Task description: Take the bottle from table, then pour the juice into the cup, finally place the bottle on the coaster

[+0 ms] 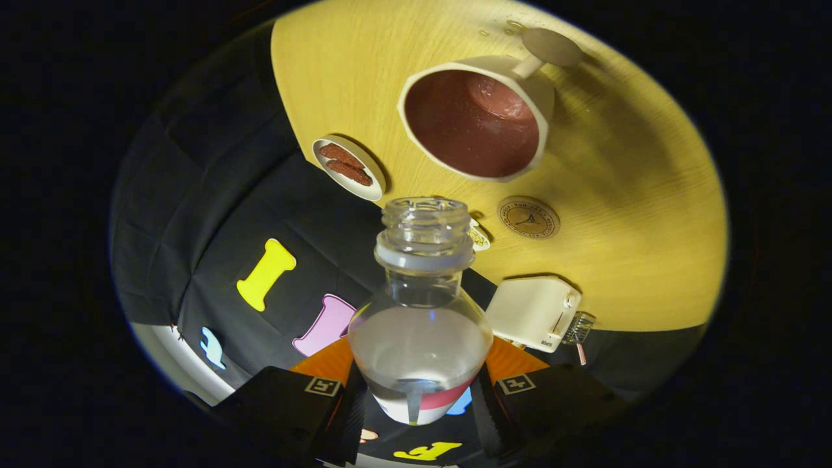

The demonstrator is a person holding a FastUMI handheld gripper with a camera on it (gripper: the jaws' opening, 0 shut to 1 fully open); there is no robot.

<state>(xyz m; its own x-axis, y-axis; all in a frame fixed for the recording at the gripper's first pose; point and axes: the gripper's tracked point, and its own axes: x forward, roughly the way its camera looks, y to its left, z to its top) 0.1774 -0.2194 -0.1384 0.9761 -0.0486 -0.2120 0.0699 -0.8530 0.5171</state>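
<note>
Holding the bottle (420,305) between both fingers, our gripper (419,390) is clenched on its lower body. The open neck points toward the cup (481,123) beyond it on the table (637,214); the coaster (528,217) lies just beside the neck. We judge the clear plastic light, smooth, perhaps slippery and a little soft, so we grip the wide body firmly, not the neck.

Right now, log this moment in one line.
gripper: shut on bottle | bottle: uncapped, liquid inside | cup: reddish inside | coaster: bare
</note>
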